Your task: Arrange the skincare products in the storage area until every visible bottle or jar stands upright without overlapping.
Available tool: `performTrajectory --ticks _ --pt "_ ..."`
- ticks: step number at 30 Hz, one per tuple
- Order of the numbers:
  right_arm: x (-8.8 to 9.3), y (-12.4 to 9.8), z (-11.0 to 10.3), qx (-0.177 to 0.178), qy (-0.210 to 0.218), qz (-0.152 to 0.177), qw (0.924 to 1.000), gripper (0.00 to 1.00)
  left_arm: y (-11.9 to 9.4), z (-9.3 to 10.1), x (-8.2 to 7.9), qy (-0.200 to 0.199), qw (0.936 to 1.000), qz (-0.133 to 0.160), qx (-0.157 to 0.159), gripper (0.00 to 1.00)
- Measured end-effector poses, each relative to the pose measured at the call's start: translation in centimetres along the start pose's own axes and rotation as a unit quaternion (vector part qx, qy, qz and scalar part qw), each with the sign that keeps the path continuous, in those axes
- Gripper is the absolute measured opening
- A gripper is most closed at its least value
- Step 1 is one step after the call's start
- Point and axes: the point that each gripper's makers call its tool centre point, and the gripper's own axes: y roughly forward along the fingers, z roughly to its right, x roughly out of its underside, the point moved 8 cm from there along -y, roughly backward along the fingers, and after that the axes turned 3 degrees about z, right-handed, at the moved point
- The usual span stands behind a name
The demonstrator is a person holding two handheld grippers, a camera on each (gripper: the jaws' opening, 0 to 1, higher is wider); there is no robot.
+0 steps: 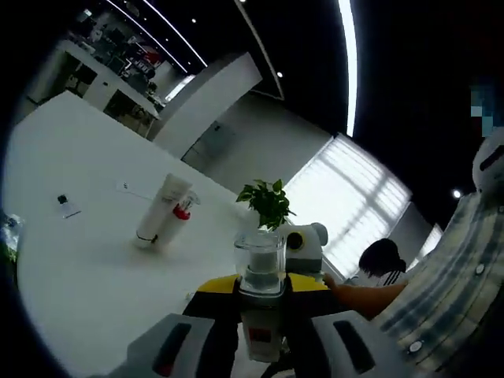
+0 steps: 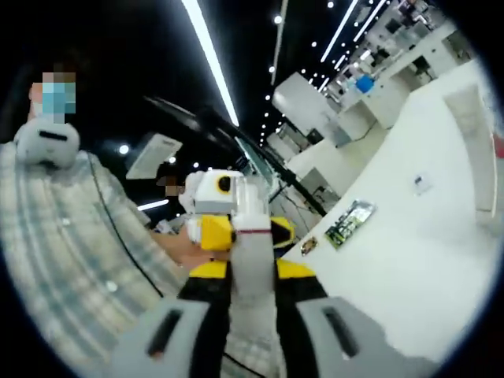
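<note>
A white bottle [image 1: 260,335] with a clear cap [image 1: 260,264] and a red label stands between the jaws of my left gripper [image 1: 261,315], which look shut on it. Just behind it faces my yellow right gripper [image 1: 303,279]. In the right gripper view the same white bottle [image 2: 252,268] sits between the jaws of my right gripper [image 2: 252,307], also closed against it, with the left gripper [image 2: 213,232] opposite. On the table a white tube [image 1: 161,206] leans beside a small red-capped bottle [image 1: 183,211]; the tube [image 2: 472,150] is also at the right edge of the right gripper view.
The white table [image 1: 87,268] spreads to the left, with a small dark-topped item [image 1: 67,206] on it. A potted plant [image 1: 268,201] stands at its far edge. A person in a checked shirt [image 1: 449,276] is close on the right. A green card [image 2: 350,223] lies on the table [image 2: 409,268].
</note>
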Motion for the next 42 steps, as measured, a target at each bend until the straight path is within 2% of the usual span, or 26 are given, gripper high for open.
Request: performTrajectory --ticks 2,4,8,11,14,16,17,18,21,22,24,25,28,30,31,33,35,36,37,39,42 --pt "0.0 0.3 0.3 0.03 -0.025 -0.017 0.9991 0.21 -0.2 -0.8 -0.3 0.006 0.9987 0.017 -0.047 0.21" --pt "0.3 1.0 0.2 0.07 -0.073 -0.054 0.9934 0.22 -0.3 -1.1 -0.6 -0.014 0.9972 0.033 -0.066 0.21" --pt "0.4 1.8 0.2 0.136 -0.106 -0.074 0.9822 0.25 -0.7 -2.0 -1.2 -0.003 0.9926 0.046 -0.112 0.21" --pt "0.5 2.5 0.3 0.175 -0.122 -0.097 0.9722 0.27 -0.8 -2.5 -1.6 -0.005 0.9898 0.049 -0.134 0.21" --pt "0.2 3.3 0.2 0.2 -0.128 -0.094 0.9668 0.27 -0.7 -2.5 -1.8 0.001 0.9879 0.045 -0.149 0.21" --pt "0.1 3.6 0.3 0.211 -0.125 -0.095 0.9649 0.23 -0.6 -2.6 -1.9 0.0 0.9878 0.046 -0.149 0.21" --pt "0.2 3.5 0.6 0.235 -0.127 -0.104 0.9582 0.21 -0.5 -2.6 -1.9 -0.002 0.9879 0.045 -0.148 0.21" --pt "0.1 3.5 0.6 0.236 -0.128 -0.103 0.9579 0.21 -0.5 -2.6 -1.8 -0.002 0.9877 0.043 -0.15 0.21" --pt "0.2 3.3 0.6 0.23 -0.107 -0.097 0.9625 0.2 -0.6 -2.7 -1.8 -0.003 0.9885 0.048 -0.143 0.21" --pt "0.1 3.1 0.5 0.225 -0.101 -0.091 0.9649 0.2 -0.6 -2.6 -1.8 -0.009 0.9903 0.051 -0.129 0.21" --pt "0.1 2.9 0.4 0.216 -0.085 -0.084 0.9692 0.2 -0.6 -2.3 -1.8 0.008 0.9938 0.047 -0.1 0.22" --pt "0.1 2.9 0.2 0.204 -0.065 -0.073 0.9741 0.2 -0.7 -2.2 -1.8 0.017 0.9948 0.045 -0.09 0.22" --pt "0.0 2.3 0.1 0.184 -0.031 -0.052 0.981 0.2 -0.8 -2.1 -1.7 0.021 0.9971 0.027 -0.068 0.24" --pt "-0.3 2.1 -0.2 0.152 -0.009 -0.026 0.988 0.2 -0.8 -2.0 -1.7 0.019 0.9982 0.021 -0.054 0.26" --pt "-0.5 2.0 -0.5 0.133 0.005 -0.01 0.991 0.2 -0.8 -1.6 -1.5 0.015 0.9994 0.013 -0.027 0.26" --pt "-0.7 1.6 -0.7 0.107 0.031 0.007 0.9938 0.2 -0.9 -1.1 -1.3 0.011 0.9999 0.002 0.0 0.27" --pt "-1.0 1.2 -1.2 0.06 0.068 0.026 0.9955 0.2 -0.9 -0.6 -0.9 0.003 0.9994 -0.015 0.031 0.29" --pt "-0.9 1.2 -1.3 0.052 0.073 0.027 0.9956 0.2 -0.8 -0.4 -0.9 -0.011 0.9992 -0.009 0.038 0.3" --pt "-0.7 1.1 -1.6 0.02 0.094 0.023 0.9951 0.2 -0.9 -0.3 -0.9 -0.009 0.9985 -0.014 0.051 0.3" --pt "-0.5 1.0 -1.9 -0.004 0.113 0.022 0.9934 0.2 -1.0 0.2 -0.7 -0.011 0.9973 -0.02 0.071 0.29" --pt "-0.2 0.8 -2.0 -0.028 0.133 0.028 0.9903 0.2 -0.9 0.5 -0.6 -0.012 0.9963 -0.024 0.081 0.27"
